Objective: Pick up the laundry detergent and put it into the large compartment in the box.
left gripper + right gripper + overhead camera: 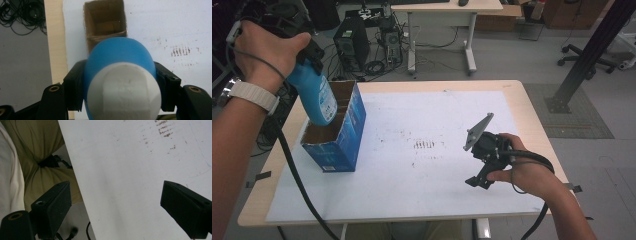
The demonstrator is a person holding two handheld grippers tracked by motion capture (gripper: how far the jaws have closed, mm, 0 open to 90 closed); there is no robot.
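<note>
My left gripper (309,55) is at the far left, shut on a blue bottle (316,95) that hangs tilted from it. The bottle's lower end dips into the open top of a blue cardboard box (339,145) with brown dividers inside. In the left gripper view the bottle (117,52) turns a white end toward the camera, both black jaws press its sides, and the box (105,22) lies beyond. My right gripper (479,177) rests low at the right of the white sheet. In its own view the right gripper (116,192) is open with nothing between the jaws.
A white sheet (412,190) covers most of the wooden table (532,100), with brown smudges (424,145) near its middle. Computer towers (352,42) and cables lie on the floor beyond. A second table (442,10) stands at the back, a black post (587,55) at the right.
</note>
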